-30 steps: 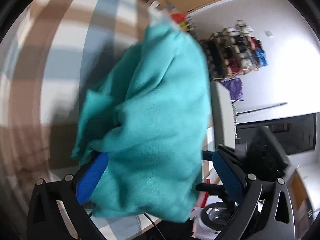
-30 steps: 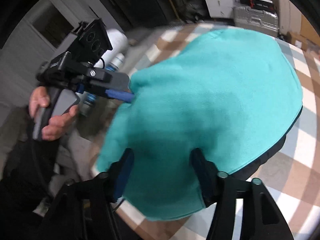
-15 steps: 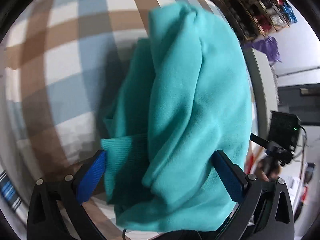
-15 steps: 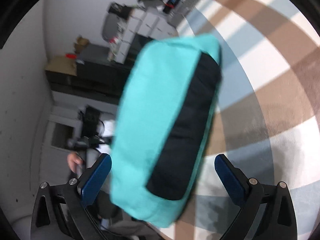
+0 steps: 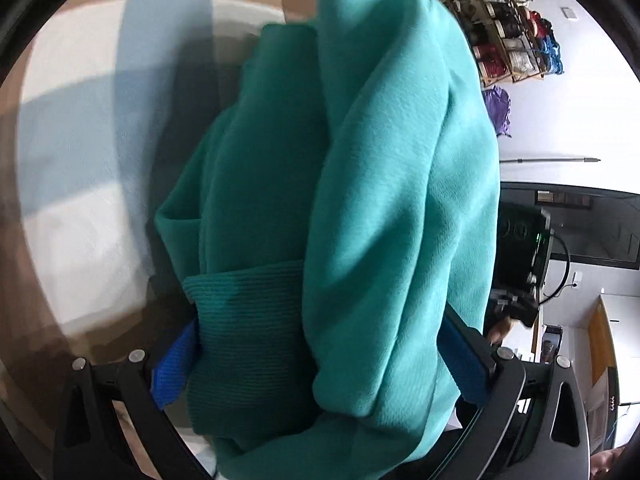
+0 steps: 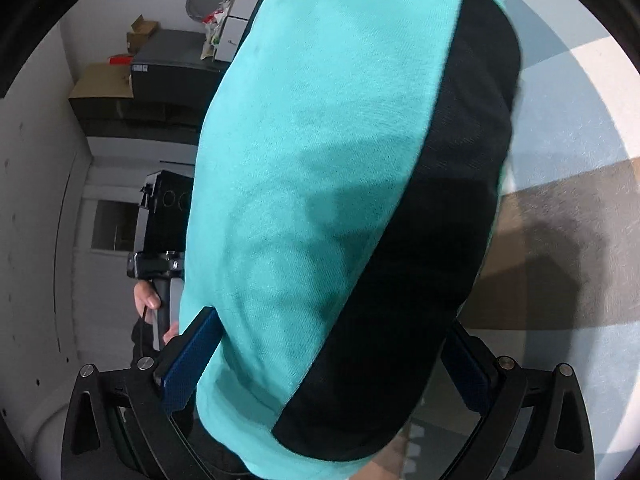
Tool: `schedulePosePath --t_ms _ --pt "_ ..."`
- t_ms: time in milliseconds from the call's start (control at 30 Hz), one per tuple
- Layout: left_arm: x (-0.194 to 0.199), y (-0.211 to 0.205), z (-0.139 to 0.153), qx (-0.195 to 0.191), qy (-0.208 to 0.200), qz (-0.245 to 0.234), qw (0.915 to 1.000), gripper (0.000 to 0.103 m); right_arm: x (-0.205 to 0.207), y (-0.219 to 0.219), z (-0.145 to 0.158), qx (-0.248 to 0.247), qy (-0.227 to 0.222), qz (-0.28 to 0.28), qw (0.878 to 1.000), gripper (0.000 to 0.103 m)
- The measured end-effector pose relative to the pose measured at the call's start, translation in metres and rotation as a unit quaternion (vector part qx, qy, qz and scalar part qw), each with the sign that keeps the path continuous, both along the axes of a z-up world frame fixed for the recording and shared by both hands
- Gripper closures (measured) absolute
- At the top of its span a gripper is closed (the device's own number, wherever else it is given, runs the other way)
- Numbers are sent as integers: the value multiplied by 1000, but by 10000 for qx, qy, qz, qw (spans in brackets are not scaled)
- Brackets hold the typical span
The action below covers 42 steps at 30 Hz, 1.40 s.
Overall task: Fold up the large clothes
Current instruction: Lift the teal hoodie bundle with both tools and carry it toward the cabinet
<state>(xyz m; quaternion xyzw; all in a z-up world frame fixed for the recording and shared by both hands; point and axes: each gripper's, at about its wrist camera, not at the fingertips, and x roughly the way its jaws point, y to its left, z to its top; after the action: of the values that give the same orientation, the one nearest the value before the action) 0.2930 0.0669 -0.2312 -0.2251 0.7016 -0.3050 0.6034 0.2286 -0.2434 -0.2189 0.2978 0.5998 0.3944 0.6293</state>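
Nearest us, our right gripper (image 6: 326, 364) has sprung wide since a second ago, now straddling the folded teal garment (image 6: 320, 168); our left gripper (image 5: 324, 360) likewise straddles it. Beyond, at twelve o'clock, the checked cloth (image 5: 80, 140) awaits set-down.

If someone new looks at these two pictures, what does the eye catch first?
First comes the teal garment, bundled and filling the middle of both views, between the wide jaws of the left gripper and right gripper. In the right wrist view a broad black panel runs along its right side. Behind it lies the checked cloth in blue, white and brown.
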Motion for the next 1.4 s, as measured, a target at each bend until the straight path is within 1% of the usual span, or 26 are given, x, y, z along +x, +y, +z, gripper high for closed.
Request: schedulePosePath --t_ms 33,133,200,267,333,433,467,533,600,633,667,733,800,867,933,967,1000,1067,1100,1133,1167,1200,1233,1300,1367,1400 --pt "-4 -8 -1 -6 52 -68 10000 0 3 1 2 -55 -47 7 10000 1" --pt "-17 -44 -5 -43 159 -227 9996 0 6 -25 14 -354 -360 -18 9987 2" --pt "-29 -70 -3 -18 -19 -339 9994 0 5 -43 17 -465 -340 124 9983 2" --pt "-36 -79 -2 14 -95 -153 9998 1 2 -59 16 -500 -161 411 9978 2" --pt "-44 -82 3 85 -325 16 9994 1 -1 -67 16 -535 -55 568 9969 2" --pt "-53 -75 8 66 -359 277 9989 1 -8 -74 21 -645 -169 642 9957 2" --pt "-54 -69 6 -59 -296 314 9991 1 -7 -72 22 -680 -217 624 9955 2" --pt "-55 -57 -8 -370 -15 380 9986 1 -1 -61 20 -679 -186 551 9960 1" --pt "-54 -43 -26 -781 451 531 9945 1 3 -54 17 -635 -182 493 9966 0" --pt "-55 -40 -35 -1003 682 603 9908 1 3 -52 17 -591 -186 477 9969 0" --pt "-55 -40 -38 -1070 697 617 9899 1 -6 -47 14 -576 -199 465 9971 0" --pt "-57 -41 -33 -1045 471 540 9919 1 -8 -47 13 -529 -249 426 9974 0" --pt "-58 -44 -31 -1050 372 480 9926 1 -10 -50 11 -480 -308 392 9976 0" --pt "-59 -44 -33 -1146 289 449 9920 1 -10 -51 8 -416 -353 338 9979 1" --pt "-62 -40 -32 -1230 166 455 9912 5 -12 -49 11 -399 -452 271 9978 6" --pt "-64 -42 -33 -1273 135 470 9907 9 -13 -46 13 -420 -547 245 9973 10" --pt "-66 -43 -31 -1333 96 470 9899 15 -17 -45 17 -447 -673 217 9965 12" --pt "-68 -37 -30 -1366 30 455 9896 20 -23 -45 25 -542 -967 194 9936 17" --pt "-69 -37 -28 -1360 -9 437 9897 22 -27 -44 28 -569 -1074 169 9924 18" --pt "-71 -37 -27 -1355 -61 430 9898 25 -29 -44 31 -588 -1110 143 9920 21" --pt "-73 -38 -24 -1369 -107 447 9895 27 -31 -44 34 -613 -1134 104 9916 27" --pt "-77 -42 -20 -1428 -149 423 9887 29 -35 -44 41 -592 -1265 70 9902 28" --pt "-69 -39 -17 -1497 -153 387 9879 29 -37 -45 46 -562 -1359 49 9891 29" --pt "-70 -52 -14 -1622 -225 336 9859 29 -42 -48 55 -483 -1540 14 9869 29" --pt "-65 -52 -20 -1658 -226 307 9854 29 -42 -53 54 -396 -1544 -25 9872 29" --pt "-63 -52 -25 -1685 -174 350 9849 29 -39 -53 47 -428 -1412 -31 9891 29"
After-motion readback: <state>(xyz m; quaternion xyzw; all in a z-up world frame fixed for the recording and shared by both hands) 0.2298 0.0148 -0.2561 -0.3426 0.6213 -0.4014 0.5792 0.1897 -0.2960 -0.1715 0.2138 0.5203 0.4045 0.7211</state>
